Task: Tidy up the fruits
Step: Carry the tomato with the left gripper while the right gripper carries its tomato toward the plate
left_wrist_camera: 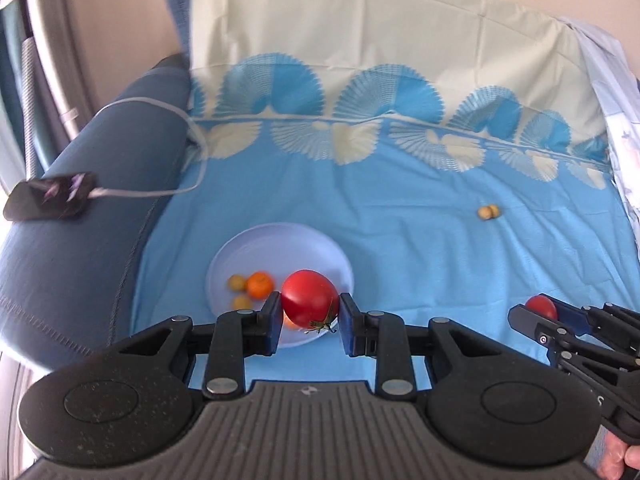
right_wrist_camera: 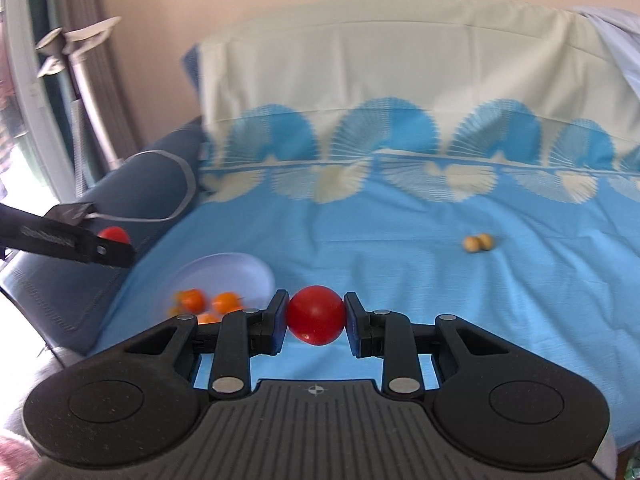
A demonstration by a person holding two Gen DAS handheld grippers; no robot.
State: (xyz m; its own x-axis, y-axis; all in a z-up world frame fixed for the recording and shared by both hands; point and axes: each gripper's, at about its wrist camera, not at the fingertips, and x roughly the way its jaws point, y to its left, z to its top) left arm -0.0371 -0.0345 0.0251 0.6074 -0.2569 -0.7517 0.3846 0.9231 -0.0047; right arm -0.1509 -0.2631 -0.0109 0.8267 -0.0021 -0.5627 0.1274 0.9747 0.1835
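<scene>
**Two tomatoes held, plate nearest the left jaws**

Left gripper (left_wrist_camera: 308, 316) closed part-way on a red tomato (left_wrist_camera: 310, 298), pads pressing both flanks, green calyx turned down toward 5 o'clock. Directly beneath and just beyond, toward 11 o'clock, a pale blue plate (left_wrist_camera: 320, 248) on the bed's blue sheet (left_wrist_camera: 420, 248), already carrying a small orange fruit (left_wrist_camera: 260, 283) and yellowish ones beside it.

Right gripper (right_wrist_camera: 316, 316) likewise clamped on a second, rounder tomato (right_wrist_camera: 316, 314), no stem showing. From these jaws, the plate lying off at 10 o'clock, near but not underneath; a leftward carry needed before any release.

Judged nearer to delivery: the left hand, hovering over the plate's near rim.

Farther out at 1 o'clock, well apart from the plate, two small tan fruits (right_wrist_camera: 478, 243) touching each other, not yet collected. Beyond, patterned bedding against the wall.
</scene>
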